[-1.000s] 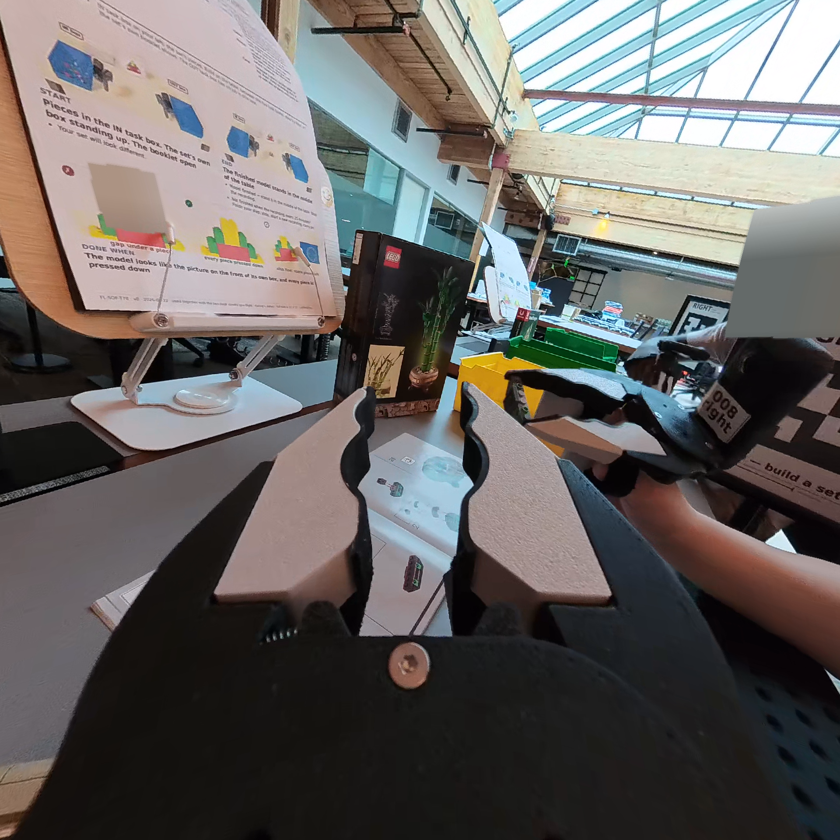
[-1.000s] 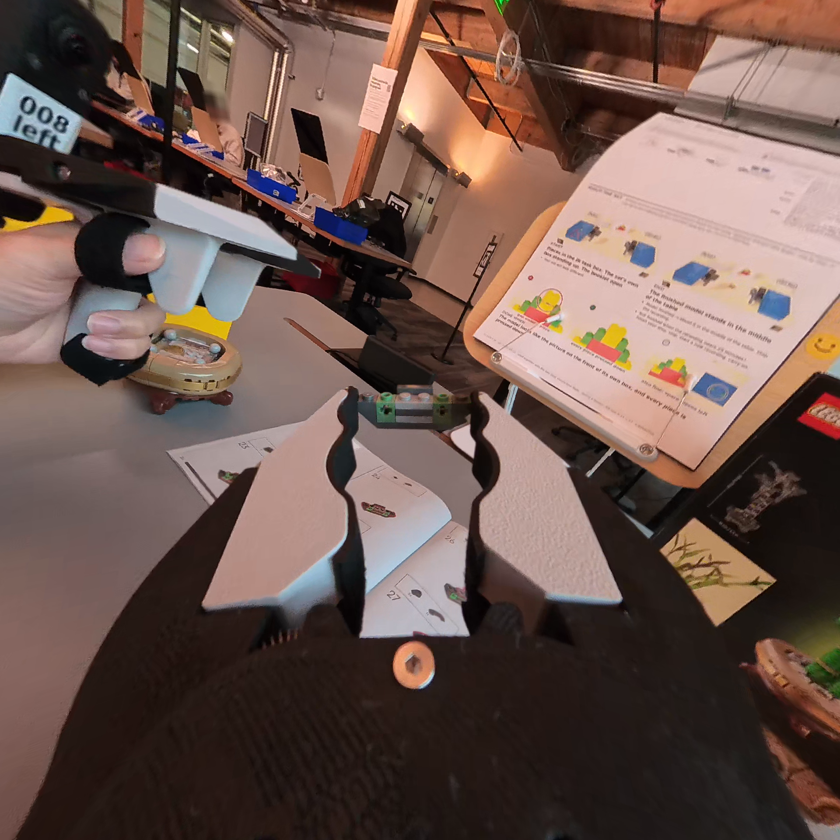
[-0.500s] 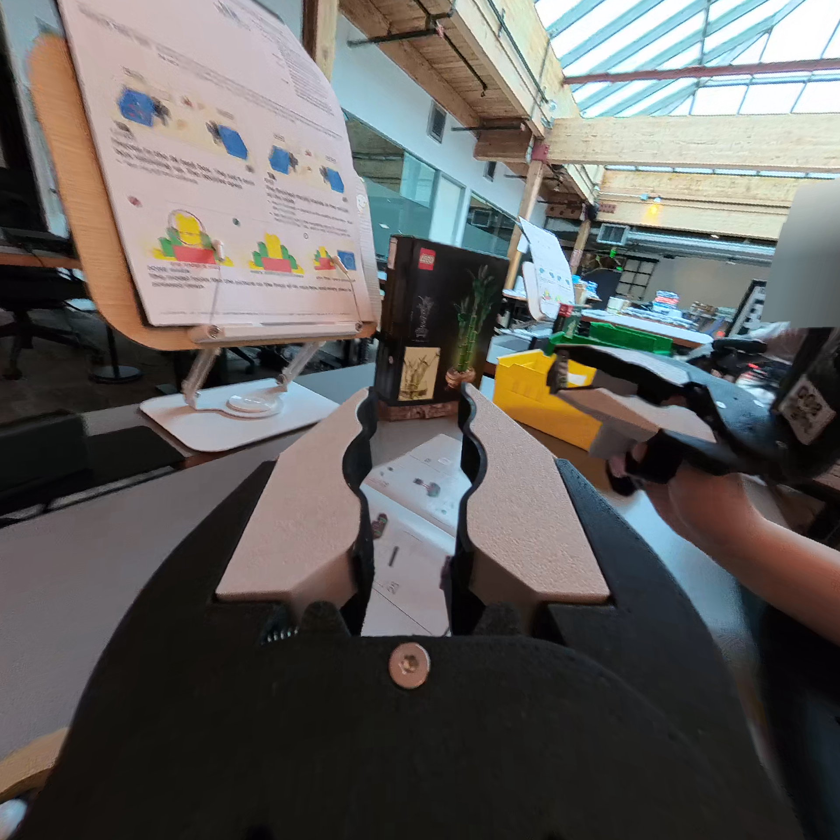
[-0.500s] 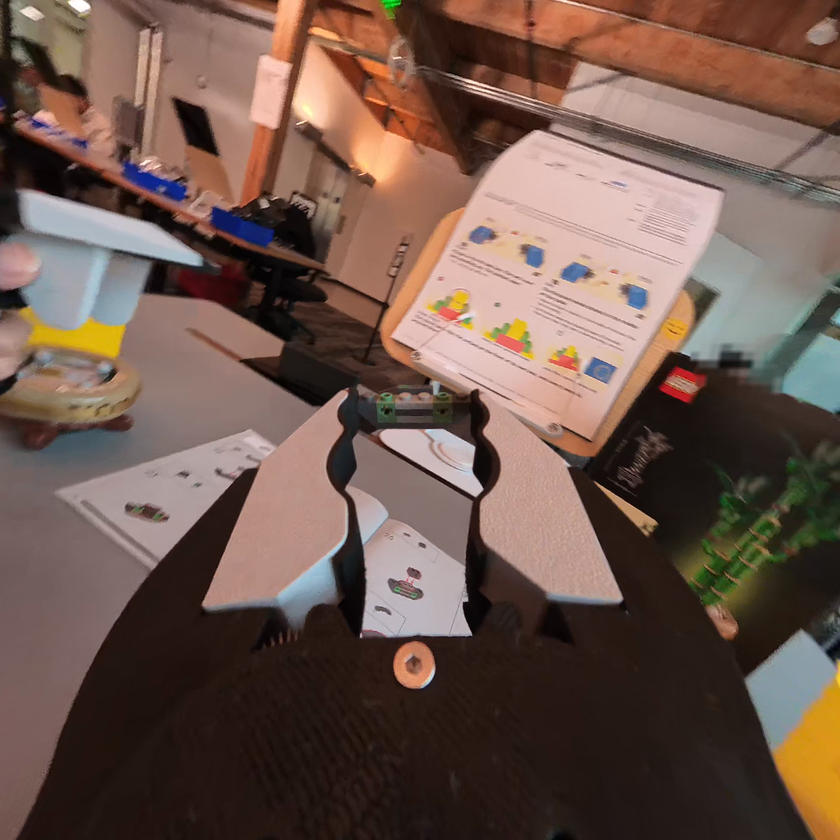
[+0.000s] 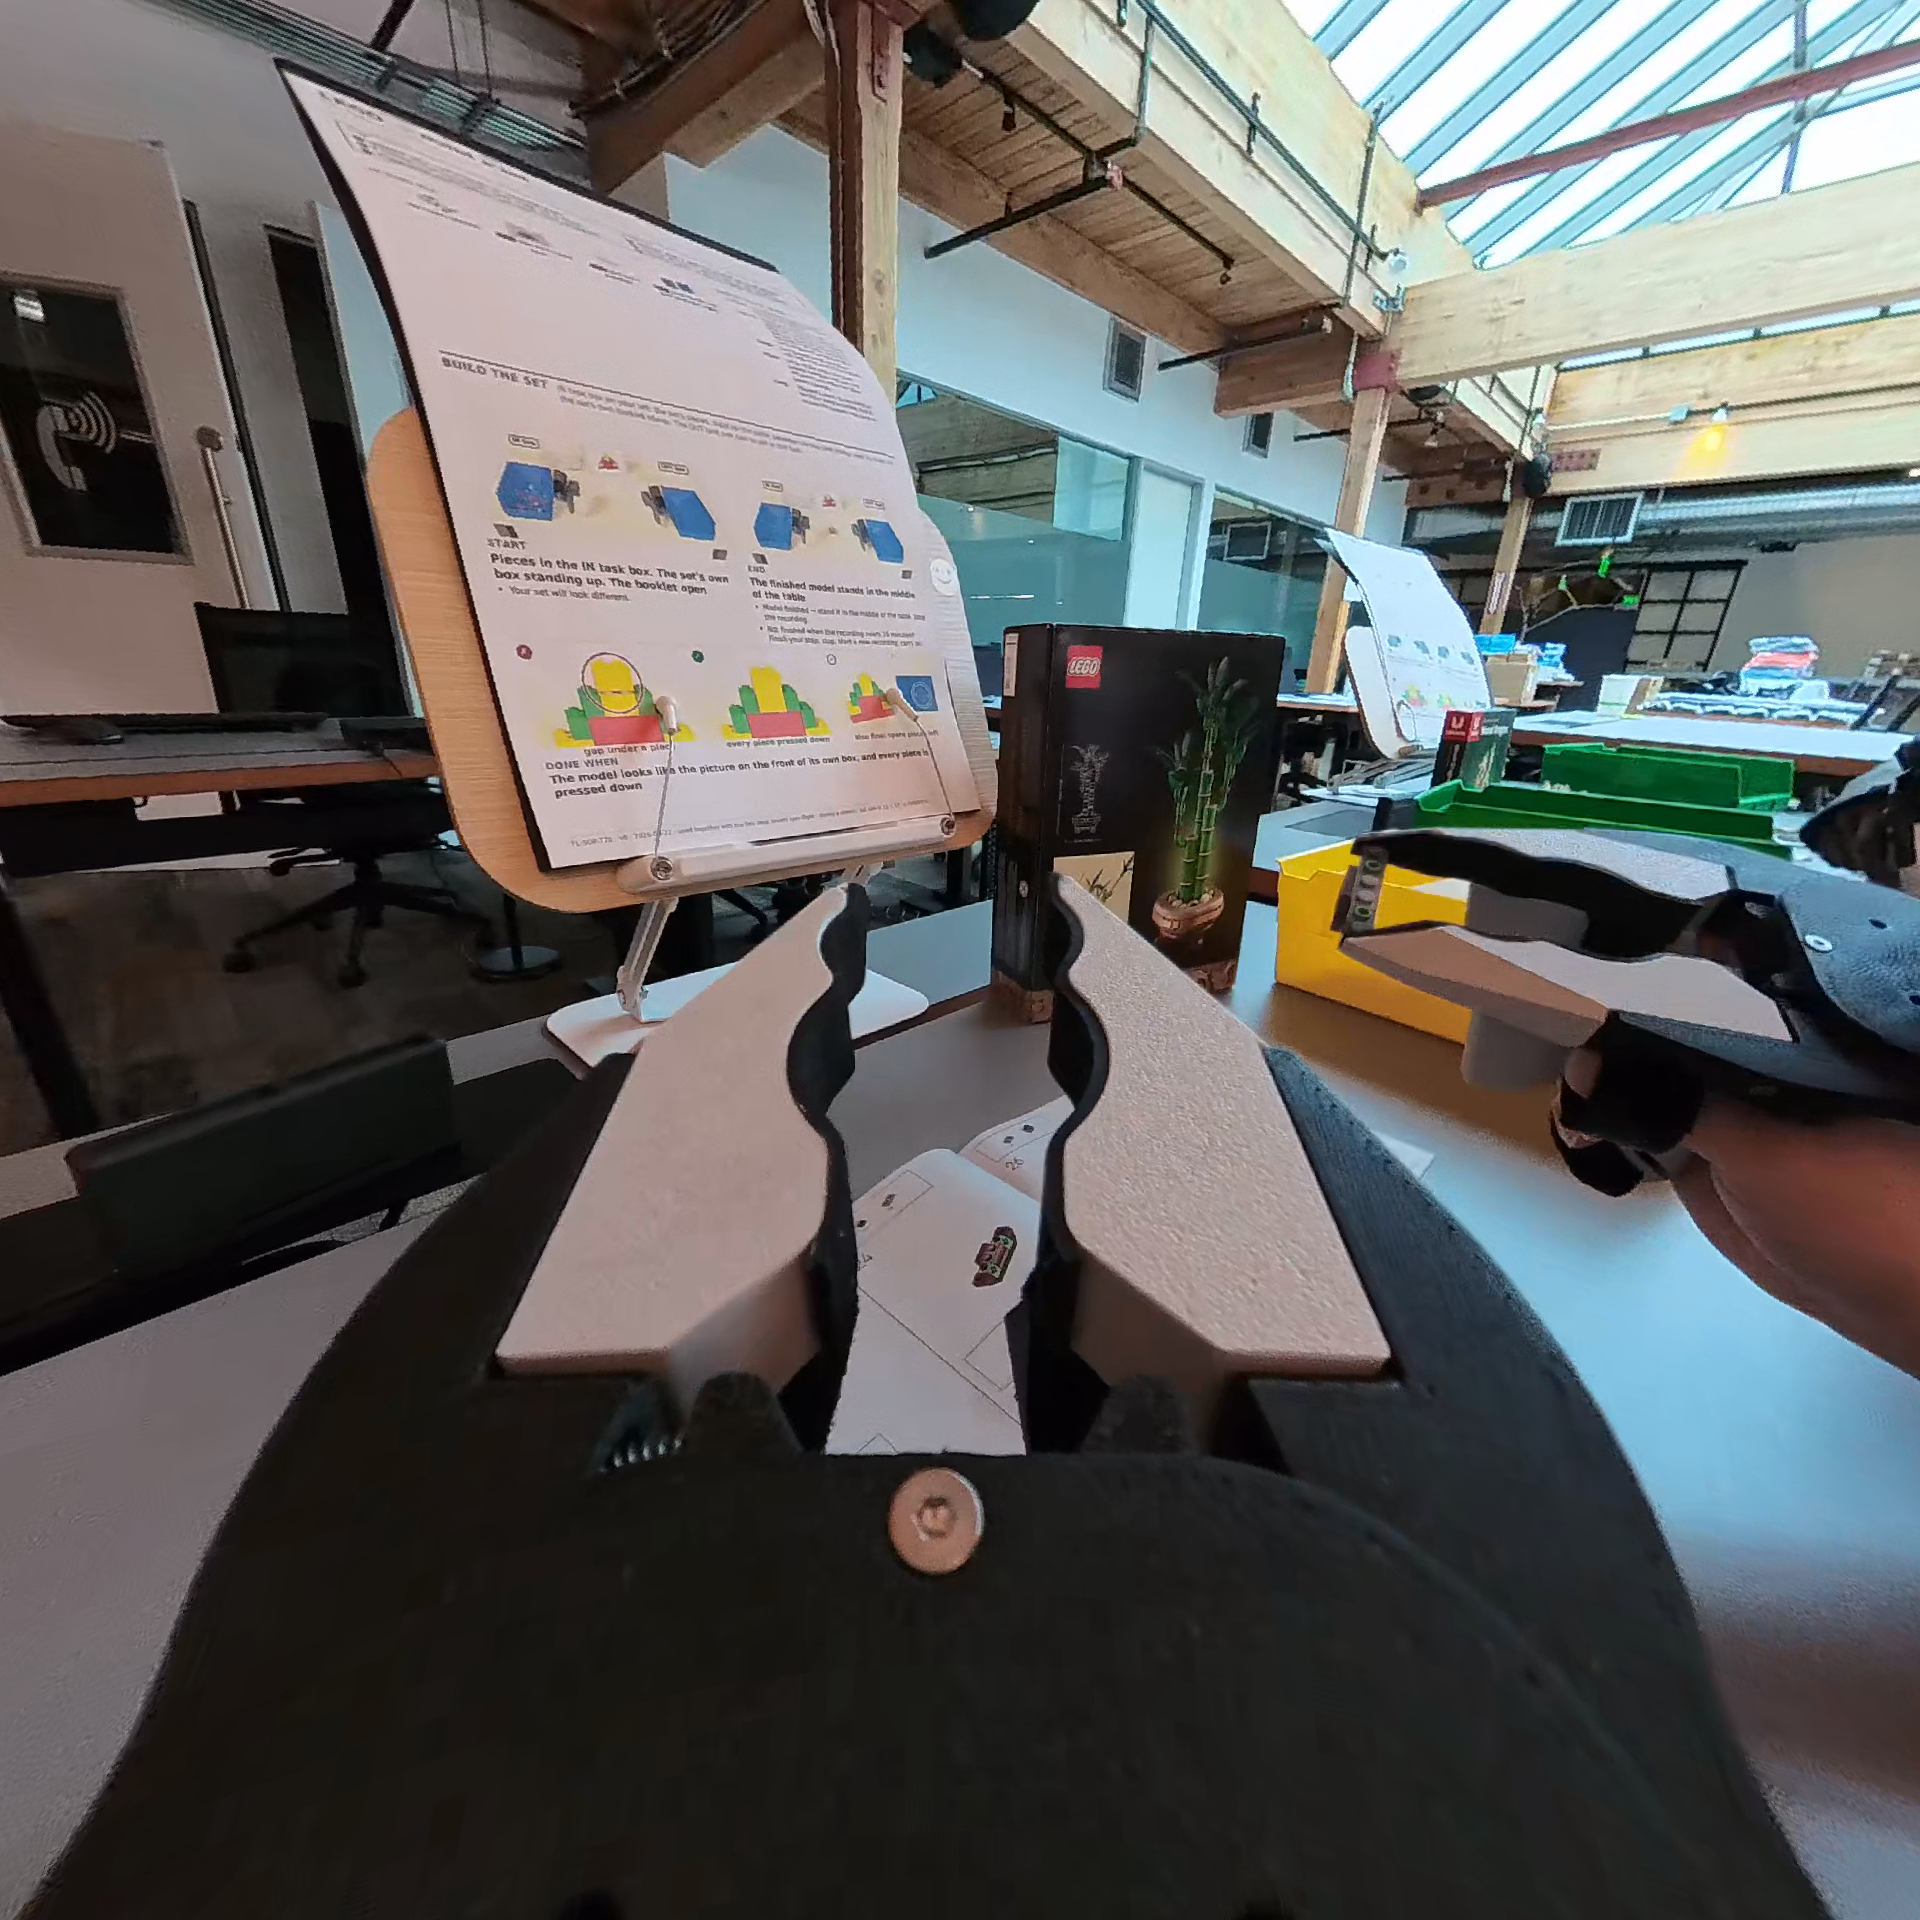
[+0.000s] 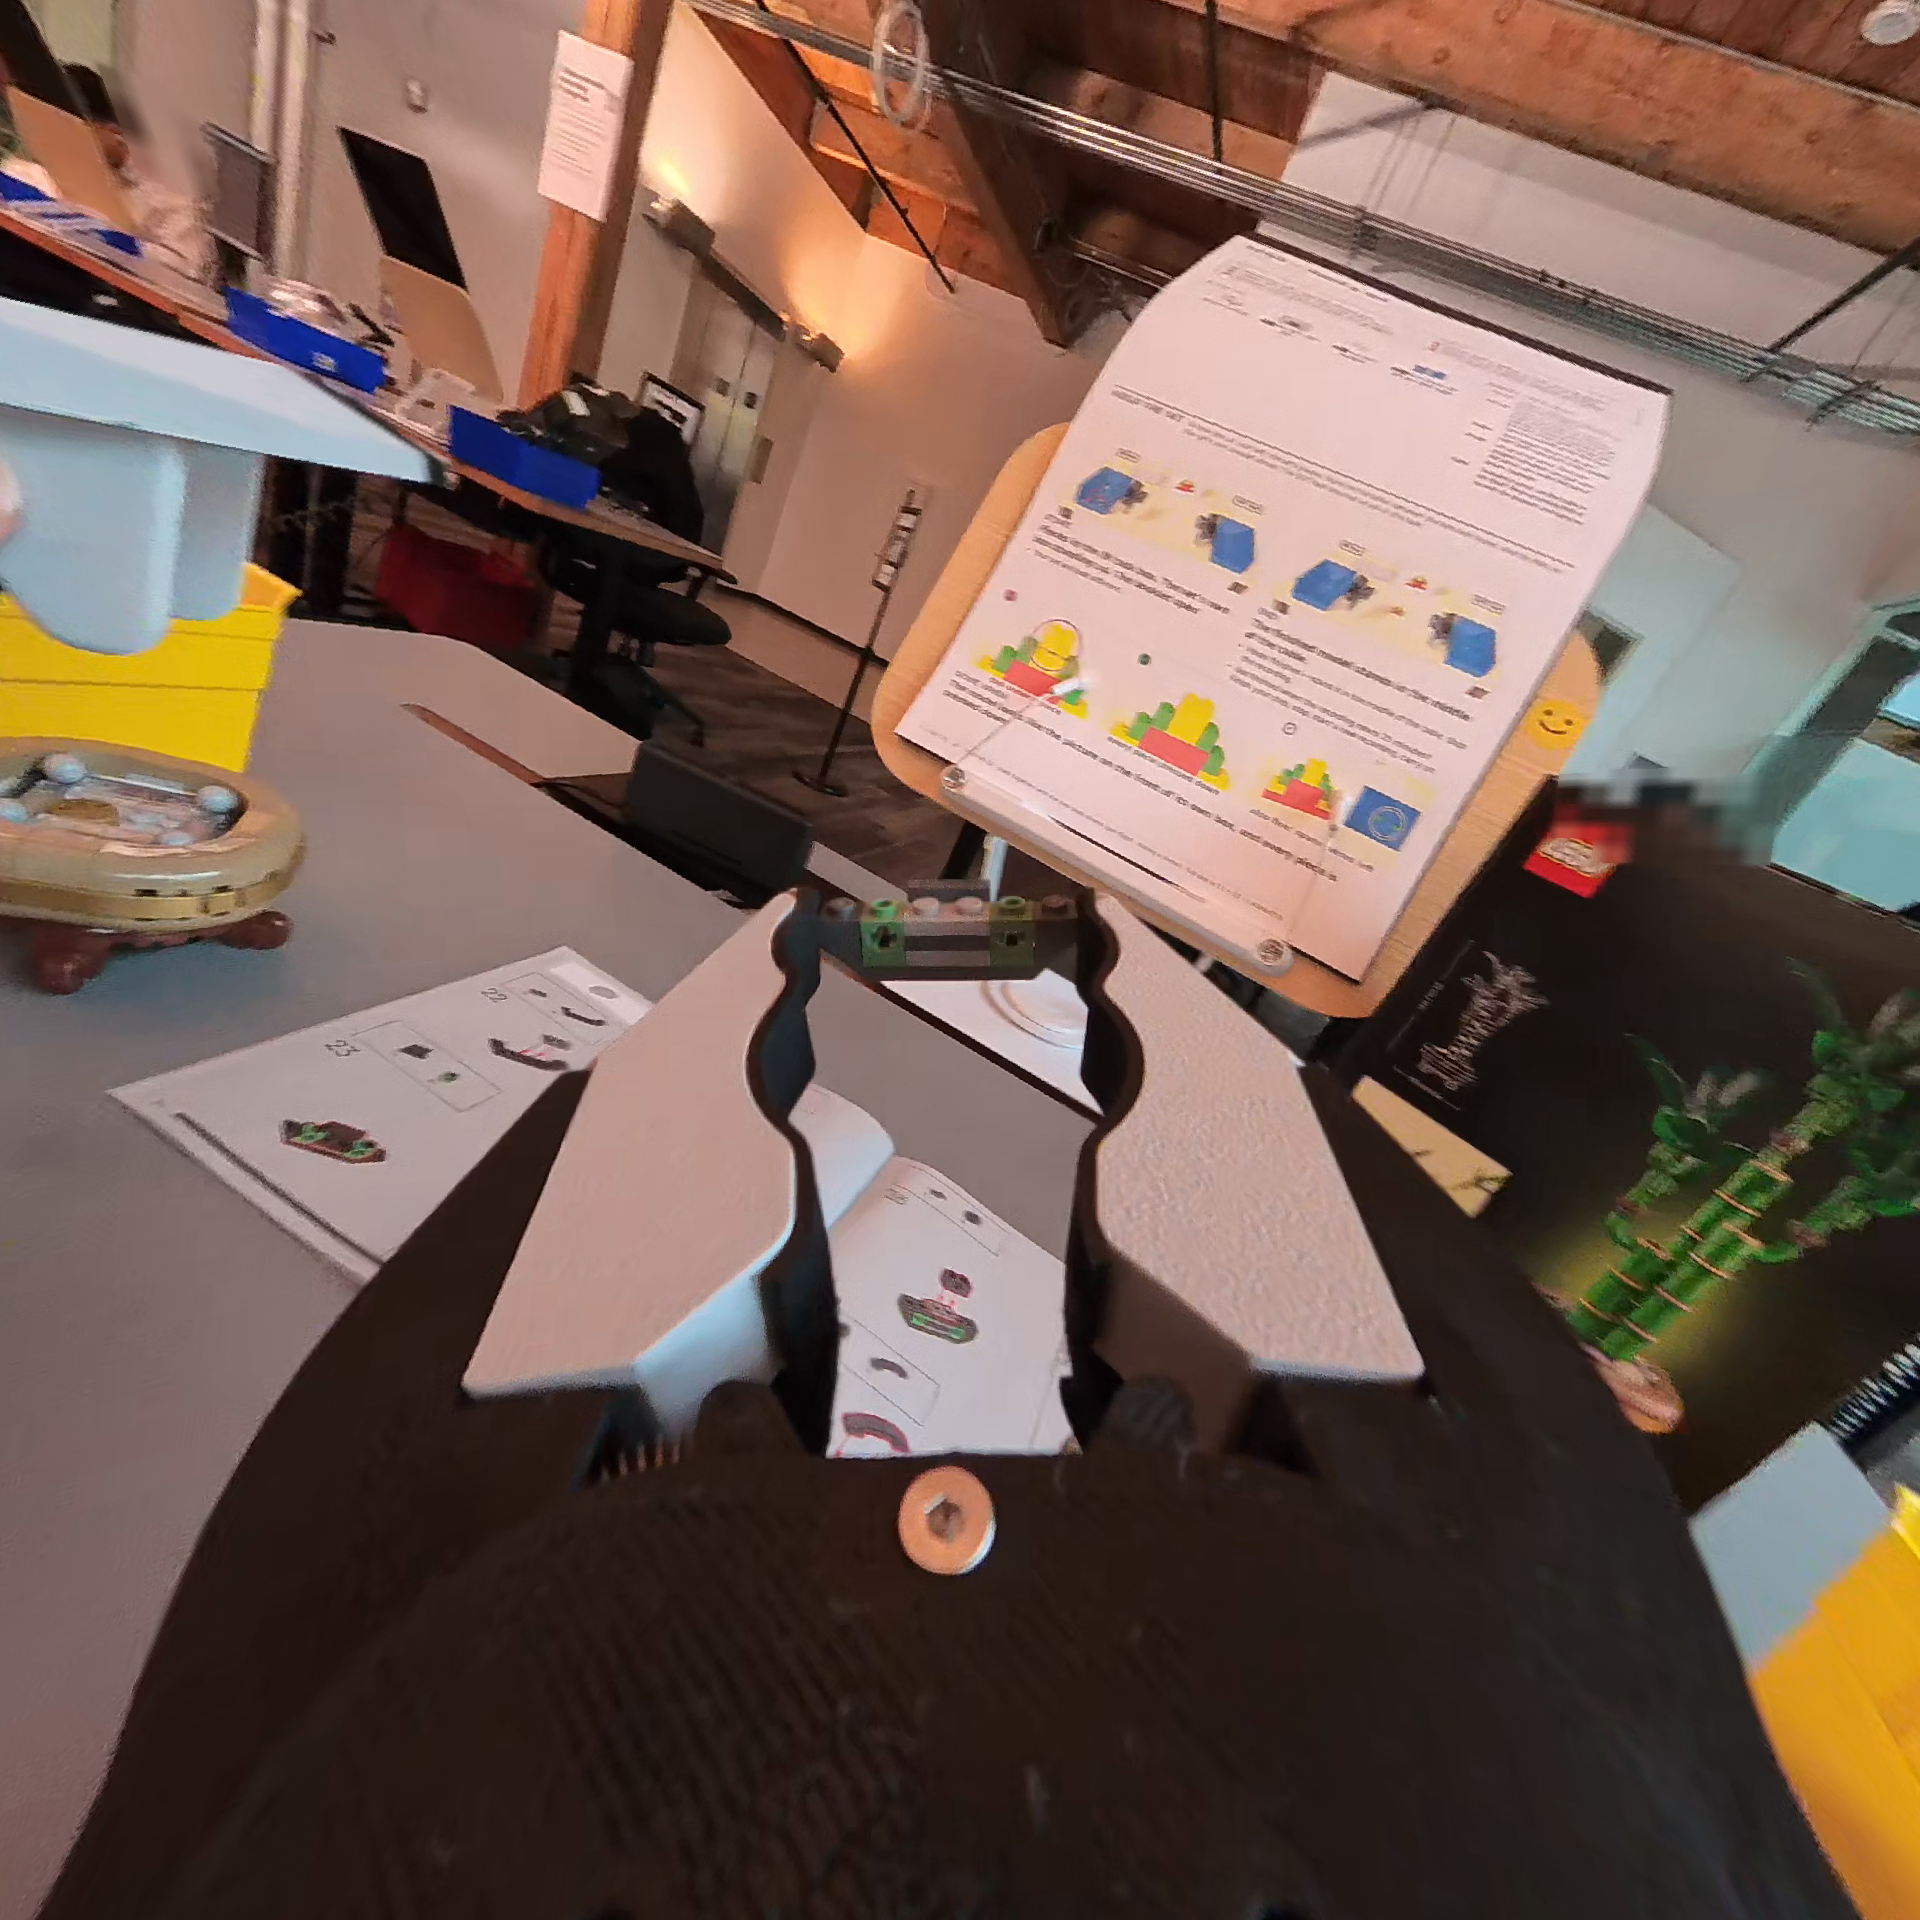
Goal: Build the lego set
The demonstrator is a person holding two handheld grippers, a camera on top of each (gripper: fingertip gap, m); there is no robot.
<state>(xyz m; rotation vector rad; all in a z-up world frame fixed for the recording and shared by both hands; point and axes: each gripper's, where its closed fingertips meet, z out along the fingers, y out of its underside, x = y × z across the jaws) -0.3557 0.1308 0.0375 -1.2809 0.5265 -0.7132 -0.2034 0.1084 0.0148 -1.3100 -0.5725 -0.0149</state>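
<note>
My right tool pinches a small dark grey and green brick assembly by its two ends, right at the fingertips and raised above the grey desk. My left tool holds nothing, its jaws a narrow gap apart, raised over the open white instruction booklet. The tan oval pot base on dark red feet, which I take to be the partly built model, stands on the desk to the left, near the yellow plastic bin. The grip is my worry: so little of the assembly sits between the pads that a sideways knock or a hard push could twist it out, or pop its stacked pieces apart. Pressing it down crooked could also tip the unsupported base.
</note>
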